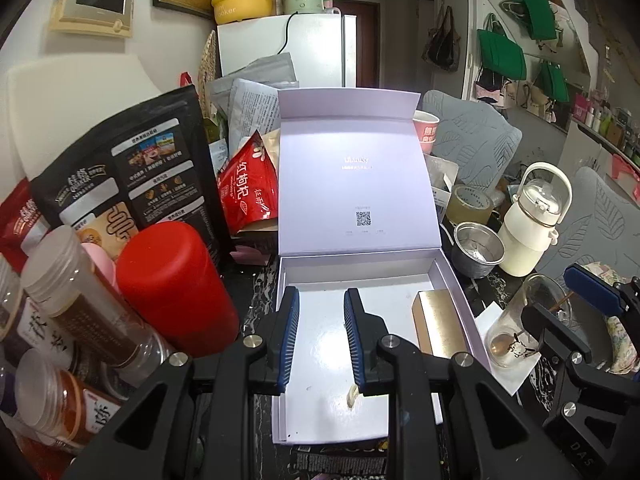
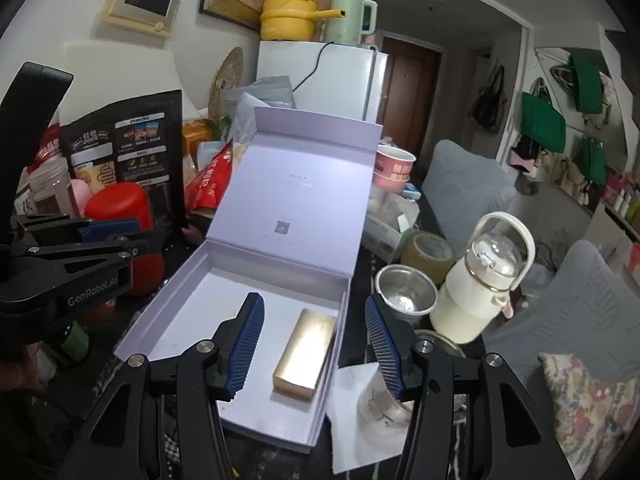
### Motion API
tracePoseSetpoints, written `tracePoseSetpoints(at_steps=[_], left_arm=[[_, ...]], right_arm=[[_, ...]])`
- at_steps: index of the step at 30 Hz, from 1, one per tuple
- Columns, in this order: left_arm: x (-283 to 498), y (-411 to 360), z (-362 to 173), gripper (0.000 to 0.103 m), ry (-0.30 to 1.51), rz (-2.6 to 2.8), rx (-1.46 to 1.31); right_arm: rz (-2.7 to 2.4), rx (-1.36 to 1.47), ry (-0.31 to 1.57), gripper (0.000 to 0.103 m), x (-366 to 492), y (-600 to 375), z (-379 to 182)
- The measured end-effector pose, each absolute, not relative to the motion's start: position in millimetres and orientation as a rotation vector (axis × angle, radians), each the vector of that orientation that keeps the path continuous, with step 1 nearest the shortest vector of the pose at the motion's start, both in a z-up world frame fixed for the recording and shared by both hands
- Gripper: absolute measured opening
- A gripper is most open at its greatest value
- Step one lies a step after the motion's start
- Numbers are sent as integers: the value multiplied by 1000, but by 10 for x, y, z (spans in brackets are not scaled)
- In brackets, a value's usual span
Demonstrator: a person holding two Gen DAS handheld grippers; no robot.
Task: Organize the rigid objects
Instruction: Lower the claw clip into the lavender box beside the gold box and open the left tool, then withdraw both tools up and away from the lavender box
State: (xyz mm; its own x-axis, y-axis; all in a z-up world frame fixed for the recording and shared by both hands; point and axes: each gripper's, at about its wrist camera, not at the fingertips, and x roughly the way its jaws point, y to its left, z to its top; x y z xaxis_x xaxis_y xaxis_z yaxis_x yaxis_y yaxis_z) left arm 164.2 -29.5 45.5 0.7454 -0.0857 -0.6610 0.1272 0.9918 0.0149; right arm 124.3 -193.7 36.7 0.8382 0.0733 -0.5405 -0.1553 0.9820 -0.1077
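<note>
Because the gold box (image 2: pixel 305 354) lies against the right wall of the open lavender box (image 2: pixel 160 322), floor space stays free, and the left gripper (image 1: pixel 321 336) and right gripper (image 2: pixel 316 344) both hover with fingers apart, empty.

right tool (image 2: pixel 314 342): jaws wide apart, empty, lower centre | gold box (image 2: pixel 306 354): inside open lilac box (image 2: pixel 168 320), right side | left tool (image 2: pixel 116 232): left edge

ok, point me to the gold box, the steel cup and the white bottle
gold box (image 2: pixel 306 354), right wrist view, top face
steel cup (image 2: pixel 406 294), right wrist view, inside bottom
white bottle (image 2: pixel 474 300), right wrist view, body
</note>
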Motion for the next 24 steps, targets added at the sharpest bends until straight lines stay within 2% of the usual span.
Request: tracePoseSetpoints(at_steps=[15,24], left_arm=[[1055,-249,721,23,658,-118,77],[738,-221,709,23,653,-120,99]], right_arm=[[124,-142,506,61,696,-1972,581],[121,-133,489,62,405,-1992,601]])
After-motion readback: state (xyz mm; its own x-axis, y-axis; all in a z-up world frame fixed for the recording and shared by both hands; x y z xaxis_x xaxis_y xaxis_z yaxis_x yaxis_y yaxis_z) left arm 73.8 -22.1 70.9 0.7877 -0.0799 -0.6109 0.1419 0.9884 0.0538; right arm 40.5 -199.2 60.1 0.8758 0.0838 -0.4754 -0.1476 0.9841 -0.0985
